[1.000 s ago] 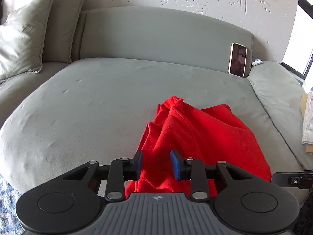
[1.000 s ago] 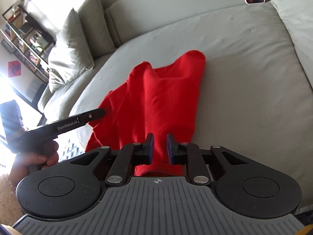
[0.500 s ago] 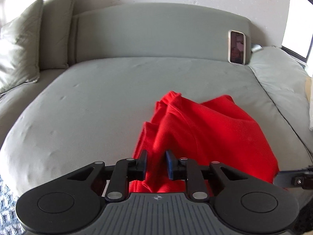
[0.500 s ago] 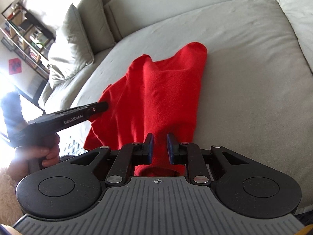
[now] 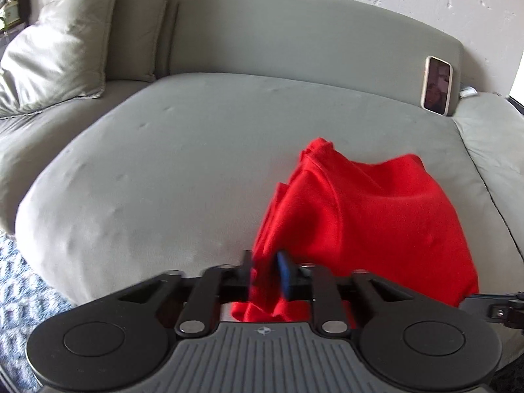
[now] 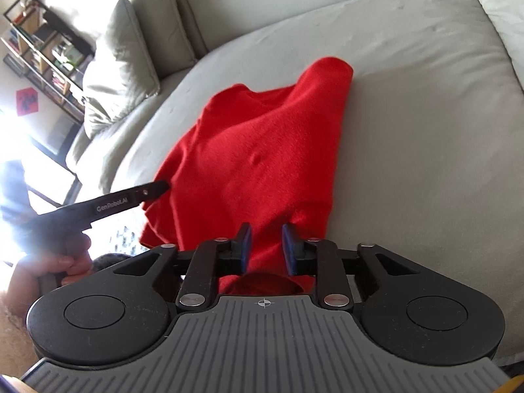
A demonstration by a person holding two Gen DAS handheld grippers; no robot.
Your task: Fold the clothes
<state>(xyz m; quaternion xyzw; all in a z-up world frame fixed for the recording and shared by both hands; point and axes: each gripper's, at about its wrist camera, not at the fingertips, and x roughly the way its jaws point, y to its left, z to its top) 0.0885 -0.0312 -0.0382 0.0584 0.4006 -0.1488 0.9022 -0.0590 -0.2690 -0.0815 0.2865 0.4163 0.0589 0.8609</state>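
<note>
- A red garment [image 5: 366, 216] lies bunched on the seat of a wide grey-green sofa [image 5: 183, 150], toward its front edge and right of centre in the left wrist view.
- The left gripper [image 5: 266, 273] is closed to a narrow gap on the garment's near left edge; red cloth fills the space between its blue-padded fingers [image 5: 284, 271].
- The right gripper [image 6: 266, 249] holds the garment's near right edge. Cloth passes between its fingers [image 6: 290, 245], which stand a little farther apart than the left pair.
- In the right wrist view the garment [image 6: 258, 154] rises in a loose ridge and ends in a rounded fold at the far end.
- That view also shows the left gripper's black body from the side, held by a hand [image 6: 62, 262] at the sofa's front edge.
- A phone [image 5: 438, 85] stands upright against the sofa backrest, far right.
- Two pale cushions [image 5: 55, 62] lean at the sofa's left end.
- A shelf unit [image 6: 42, 49] stands beyond the cushions; its contents are too small to make out.
</note>
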